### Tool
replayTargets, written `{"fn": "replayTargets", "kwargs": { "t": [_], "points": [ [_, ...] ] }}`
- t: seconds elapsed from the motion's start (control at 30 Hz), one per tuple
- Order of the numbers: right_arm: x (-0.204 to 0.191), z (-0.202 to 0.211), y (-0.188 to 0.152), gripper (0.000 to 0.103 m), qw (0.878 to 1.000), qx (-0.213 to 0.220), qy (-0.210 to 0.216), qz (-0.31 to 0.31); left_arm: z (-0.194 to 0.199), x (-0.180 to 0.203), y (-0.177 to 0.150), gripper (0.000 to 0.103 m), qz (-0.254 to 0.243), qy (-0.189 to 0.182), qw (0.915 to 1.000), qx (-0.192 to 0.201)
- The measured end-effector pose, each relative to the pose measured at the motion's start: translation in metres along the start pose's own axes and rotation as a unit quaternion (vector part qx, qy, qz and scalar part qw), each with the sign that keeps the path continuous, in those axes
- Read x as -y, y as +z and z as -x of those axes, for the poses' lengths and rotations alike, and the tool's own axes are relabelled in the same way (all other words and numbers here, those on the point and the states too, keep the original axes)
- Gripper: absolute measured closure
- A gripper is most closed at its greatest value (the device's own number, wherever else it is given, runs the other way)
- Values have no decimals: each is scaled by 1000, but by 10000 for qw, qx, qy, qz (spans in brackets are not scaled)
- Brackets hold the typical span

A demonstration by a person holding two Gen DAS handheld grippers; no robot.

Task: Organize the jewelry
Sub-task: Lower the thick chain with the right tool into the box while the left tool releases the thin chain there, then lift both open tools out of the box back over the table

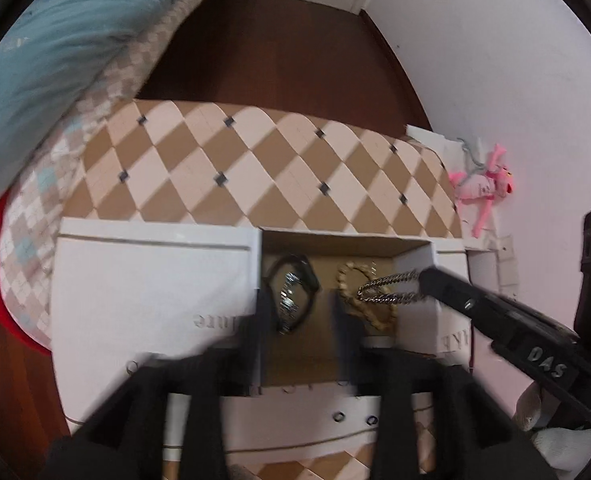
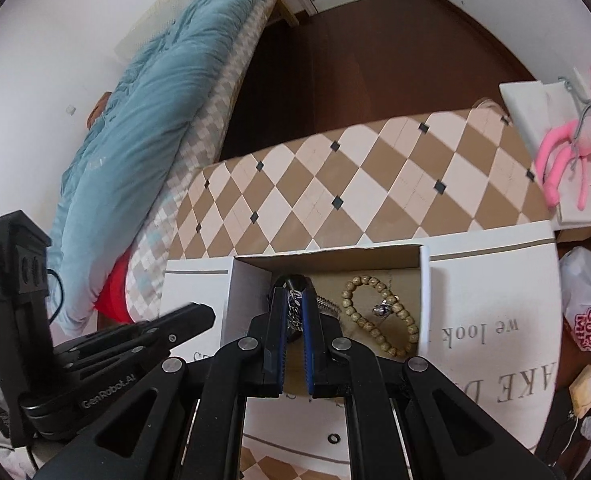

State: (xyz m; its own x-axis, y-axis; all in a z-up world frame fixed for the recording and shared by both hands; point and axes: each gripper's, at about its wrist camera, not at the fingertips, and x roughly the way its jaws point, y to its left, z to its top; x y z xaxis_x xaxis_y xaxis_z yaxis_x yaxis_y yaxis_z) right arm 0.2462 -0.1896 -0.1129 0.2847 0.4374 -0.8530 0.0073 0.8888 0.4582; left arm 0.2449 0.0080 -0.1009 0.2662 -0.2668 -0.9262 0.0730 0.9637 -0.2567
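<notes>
— jaws of the right gripper (image 2: 294, 312) stand narrow and pinch a silver chain (image 1: 389, 290), yes?
— yes. its blue pads (image 2: 307, 320) press the links from both sides, and the chain hangs over the open box (image 1: 155, 280), above a beaded bracelet (image 2: 379, 316) that lies on the brown bottom.
— and the left gripper (image 1: 299, 320)?
— its jaws are wide apart and hold nothing. it is blurred, low over the box opening, and its fingers (image 1: 345, 328) cover a part of the bracelet.
— what else lies in the box?
— a watch (image 1: 293, 298) with a dark strap, left of the bracelet. a small silver piece (image 2: 383, 308) rests on the beads.
— around the box?
— a checkered board (image 1: 255, 168) behind it, a blue quilt (image 2: 143, 128) to the left, a pink plush toy (image 2: 579, 140) and a white bag (image 2: 587, 312) with red print to the right.
— any writing?
— "we look" on the box flap, "das" on the right gripper, "genrobot.ai" on the left one. the bag print i cannot read surely.
</notes>
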Motion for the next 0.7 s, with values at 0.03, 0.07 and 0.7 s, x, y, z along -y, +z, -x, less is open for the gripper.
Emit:
{"fn": "replayTargets", "kwargs": {
  "t": [0.03,0.07,0.7],
  "points": [
    [1,-8,1,96,9999,-160,50,-15,1,-3,-1,28,47,109,9999,65],
    [3,-17,0,95,9993,-358,103,-63,2,-6,-1,24,49,196,9997,133],
    [21,1,-48,12,9674,-95,-2419,742,-13,-9,-49,0,-323,1421,9881,495]
  ]
}}
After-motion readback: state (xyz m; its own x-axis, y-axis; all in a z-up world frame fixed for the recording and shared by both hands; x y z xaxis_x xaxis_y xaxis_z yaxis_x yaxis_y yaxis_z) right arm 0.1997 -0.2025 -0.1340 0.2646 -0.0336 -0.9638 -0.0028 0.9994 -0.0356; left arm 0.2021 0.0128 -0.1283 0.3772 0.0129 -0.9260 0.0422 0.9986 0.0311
